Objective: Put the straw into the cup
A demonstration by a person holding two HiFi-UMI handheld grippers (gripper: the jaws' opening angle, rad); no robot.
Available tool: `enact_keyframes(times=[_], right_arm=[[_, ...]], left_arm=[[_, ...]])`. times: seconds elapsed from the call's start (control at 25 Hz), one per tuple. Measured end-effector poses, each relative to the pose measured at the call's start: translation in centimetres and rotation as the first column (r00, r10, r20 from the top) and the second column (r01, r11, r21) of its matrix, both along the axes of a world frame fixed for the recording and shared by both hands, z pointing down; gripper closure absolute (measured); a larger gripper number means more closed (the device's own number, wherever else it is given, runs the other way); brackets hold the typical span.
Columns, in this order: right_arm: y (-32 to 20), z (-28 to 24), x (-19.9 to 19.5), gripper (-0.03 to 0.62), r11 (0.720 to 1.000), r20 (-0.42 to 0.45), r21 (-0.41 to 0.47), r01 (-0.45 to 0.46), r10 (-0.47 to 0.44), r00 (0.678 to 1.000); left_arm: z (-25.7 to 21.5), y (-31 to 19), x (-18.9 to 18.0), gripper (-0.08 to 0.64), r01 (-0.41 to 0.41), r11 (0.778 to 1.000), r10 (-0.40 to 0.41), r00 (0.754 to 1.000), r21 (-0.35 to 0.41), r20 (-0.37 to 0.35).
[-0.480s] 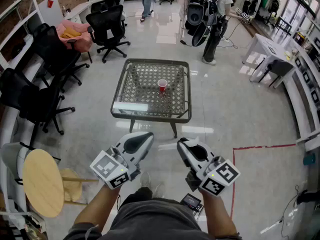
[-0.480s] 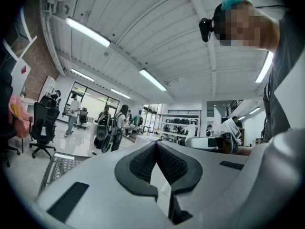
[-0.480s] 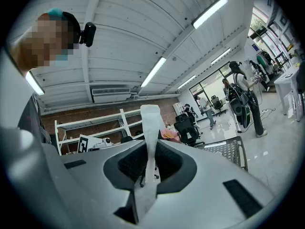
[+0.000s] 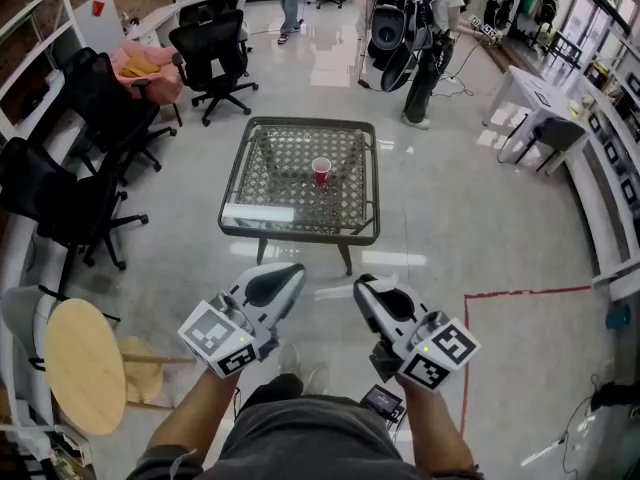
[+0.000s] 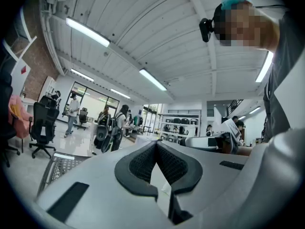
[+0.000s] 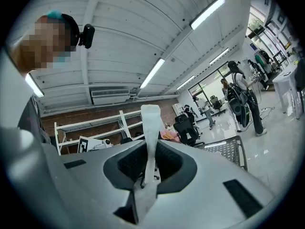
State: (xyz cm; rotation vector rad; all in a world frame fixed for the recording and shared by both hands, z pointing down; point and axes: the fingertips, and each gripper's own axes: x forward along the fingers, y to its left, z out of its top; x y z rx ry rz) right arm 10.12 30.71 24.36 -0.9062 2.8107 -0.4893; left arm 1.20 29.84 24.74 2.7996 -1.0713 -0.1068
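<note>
Right gripper: clamped on straw, upright
Left gripper: jaws together, seemingly empty
Cup: on table, far off

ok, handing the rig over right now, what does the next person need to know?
Left gripper: shut, nothing in it, held low in front of the body.
Right gripper: shut on the straw, which is white and sticks up out of the jaws.
Cup: red, upright on the mesh table, ahead across open floor, apart from both grippers.
Done: straw is picked up.
Left: walk to the table, lower the straw into the cup, release.
</note>
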Motion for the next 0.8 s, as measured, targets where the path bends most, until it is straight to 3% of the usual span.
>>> enact_keyframes(times=[0.8], right_arm=[[-5.2, 1.5, -1.5, 0.541, 0.999, -0.021, -0.038, -0.017, 0.016, 1.0]], left_arm=[[1.6, -5.3, -2.7, 0.551, 0.006, 0.999, -0.007, 0.999, -0.034, -0.032]])
